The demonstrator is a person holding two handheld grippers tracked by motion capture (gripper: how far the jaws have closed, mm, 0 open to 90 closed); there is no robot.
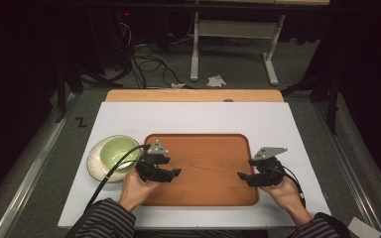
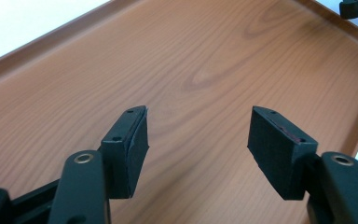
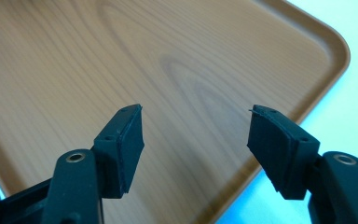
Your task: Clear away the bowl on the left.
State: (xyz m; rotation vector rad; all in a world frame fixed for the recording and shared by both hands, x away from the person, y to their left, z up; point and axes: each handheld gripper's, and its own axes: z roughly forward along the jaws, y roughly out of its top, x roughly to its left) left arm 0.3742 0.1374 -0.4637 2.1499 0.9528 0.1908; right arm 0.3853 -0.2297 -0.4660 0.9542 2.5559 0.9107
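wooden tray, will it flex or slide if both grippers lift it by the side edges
The wooden tray looks rigid, so it probably won't flex. Its low, thin rim gives little to pinch, so open jaws may slip. On the smooth white board, a push would likely slide it.

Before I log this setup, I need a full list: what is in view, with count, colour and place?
tray: one, brown wood grain, middle of the board, bare.
bowl: one, pale green, on the plate left of the tray.
plate: one, cream, under the bowl.
board: one, white, covering the table.
table: one, light wood, far edge showing.
cables: several, black, on the floor behind.
left gripper: one, black, open, over the tray's left side.
right gripper: one, black, open, over the tray's right side.
sleeves: two, striped, bottom edge.
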